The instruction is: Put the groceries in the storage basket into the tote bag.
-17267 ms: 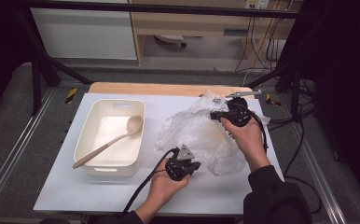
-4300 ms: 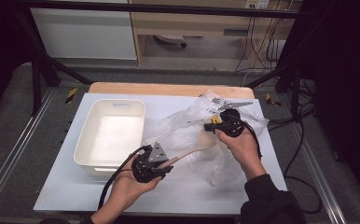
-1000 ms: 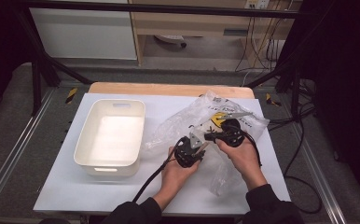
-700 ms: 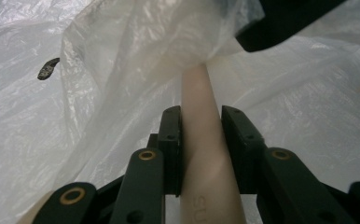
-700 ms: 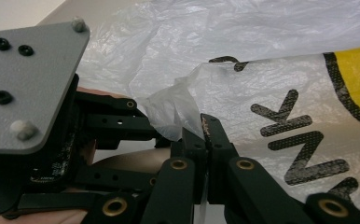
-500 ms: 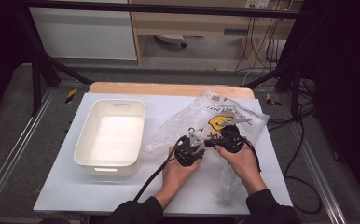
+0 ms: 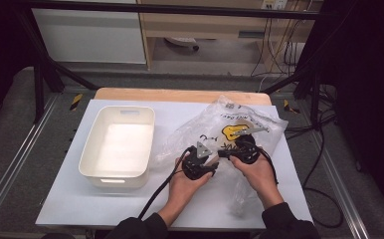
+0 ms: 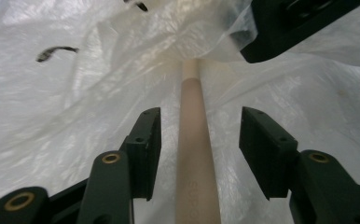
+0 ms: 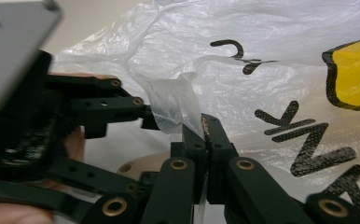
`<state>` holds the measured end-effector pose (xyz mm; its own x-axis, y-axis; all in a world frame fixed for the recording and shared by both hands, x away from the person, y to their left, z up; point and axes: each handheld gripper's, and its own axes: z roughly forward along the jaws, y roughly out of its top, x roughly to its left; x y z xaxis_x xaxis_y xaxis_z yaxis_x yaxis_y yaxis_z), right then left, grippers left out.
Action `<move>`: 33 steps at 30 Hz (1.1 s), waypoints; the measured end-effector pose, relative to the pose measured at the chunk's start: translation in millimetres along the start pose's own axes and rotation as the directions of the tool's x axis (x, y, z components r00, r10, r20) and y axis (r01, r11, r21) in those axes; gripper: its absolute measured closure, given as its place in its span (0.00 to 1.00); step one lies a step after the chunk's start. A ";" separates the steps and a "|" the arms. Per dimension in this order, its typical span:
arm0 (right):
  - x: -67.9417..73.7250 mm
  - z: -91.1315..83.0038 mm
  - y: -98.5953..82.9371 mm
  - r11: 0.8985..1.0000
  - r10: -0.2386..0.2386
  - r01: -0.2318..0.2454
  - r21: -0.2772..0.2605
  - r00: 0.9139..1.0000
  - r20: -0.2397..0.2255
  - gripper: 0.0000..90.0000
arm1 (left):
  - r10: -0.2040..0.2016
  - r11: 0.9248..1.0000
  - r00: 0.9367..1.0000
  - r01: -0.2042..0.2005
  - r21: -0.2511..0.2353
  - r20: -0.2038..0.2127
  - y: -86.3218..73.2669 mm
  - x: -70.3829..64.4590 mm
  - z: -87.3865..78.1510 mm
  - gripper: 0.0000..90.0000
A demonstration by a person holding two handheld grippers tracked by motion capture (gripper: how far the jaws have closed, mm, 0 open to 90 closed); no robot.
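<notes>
On the white table top (image 7: 130, 209), just to the right of the white plastic bin (image 7: 118, 147), I am working both tools into a crinkled clear plastic bag (image 7: 215, 124) printed with a yellow emblem and black lettering. My left gripper (image 7: 207, 158) is sitting at the bag's near edge, with my left hand (image 7: 187, 181) wrapped around it, and in the left gripper view its two black jaws are standing apart, straddling the pale wooden spoon handle (image 8: 194, 154) without touching it. That handle is running straight up between them and passing under the translucent film of the bag, where its far end is blurring out behind the plastic, so I cannot tell how the bowl of the spoon is lying. My right gripper (image 7: 225, 153) is facing the left one from just beside it, held in my right hand (image 7: 257, 172), and in the right gripper view its jaws are pressing together on a thin fold of the bag's edge (image 9: 178, 109), which is standing up out of them in a twisted strip. In that same view the rounded wooden end of the spoon is peeking out low down, beneath the left gripper and just left of my clamped jaws. Both cables are trailing back toward me across the table.
</notes>
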<state>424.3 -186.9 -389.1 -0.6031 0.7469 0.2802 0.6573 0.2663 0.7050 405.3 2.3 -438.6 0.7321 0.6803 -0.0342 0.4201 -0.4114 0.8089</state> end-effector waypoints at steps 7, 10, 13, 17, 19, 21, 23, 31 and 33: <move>-1.2 -1.7 -2.9 1.000 0.011 -0.011 -0.007 1.000 0.001 1.00 | 0.004 1.000 1.000 -0.004 -0.009 0.006 -4.3 3.3 -29.6 0.49; -1.2 -2.3 -4.8 1.000 0.011 -0.011 -0.012 1.000 0.007 1.00 | -0.004 1.000 1.000 0.004 -0.019 0.022 -4.9 5.1 -44.2 0.45; -0.3 -2.5 -7.8 1.000 0.011 -0.011 -0.004 1.000 0.012 1.00 | -0.007 0.999 0.999 0.008 -0.032 0.033 -5.6 5.8 -58.8 0.43; -0.2 -3.2 -12.3 1.000 0.006 -0.006 -0.002 1.000 0.014 1.00 | -0.004 0.999 0.999 0.006 -0.053 0.040 -6.2 8.0 -78.1 0.40; 0.5 -3.8 -14.4 1.000 0.007 -0.007 0.001 1.000 0.015 1.00 | -0.006 0.998 0.999 0.009 -0.067 0.041 -6.1 10.3 -86.8 0.38; 1.1 -3.8 -16.0 1.000 0.002 -0.002 -0.001 1.000 0.014 1.00 | -0.017 0.997 0.999 0.021 -0.079 0.047 -5.8 13.5 -95.1 0.37; 1.9 -4.0 -17.1 1.000 0.002 -0.002 -0.001 1.000 0.017 1.00 | -0.024 0.995 0.999 0.028 -0.091 0.049 -5.4 17.1 -102.4 0.36; 6.9 -2.5 -21.8 1.000 -0.007 0.007 0.010 1.000 0.017 1.00 | -0.018 0.993 1.000 0.020 -0.119 0.022 0.4 31.4 -118.6 0.32; 8.5 -0.8 -24.3 1.000 -0.010 0.010 0.014 1.000 0.018 1.00 | -0.014 0.992 1.000 0.017 -0.122 0.019 2.3 34.3 -118.7 0.29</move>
<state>402.8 -187.5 -403.4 -0.6016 0.7549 0.2612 0.6575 0.2822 0.6986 367.7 96.7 -368.2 0.7360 0.6746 -0.0568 0.3635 -0.3229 0.8739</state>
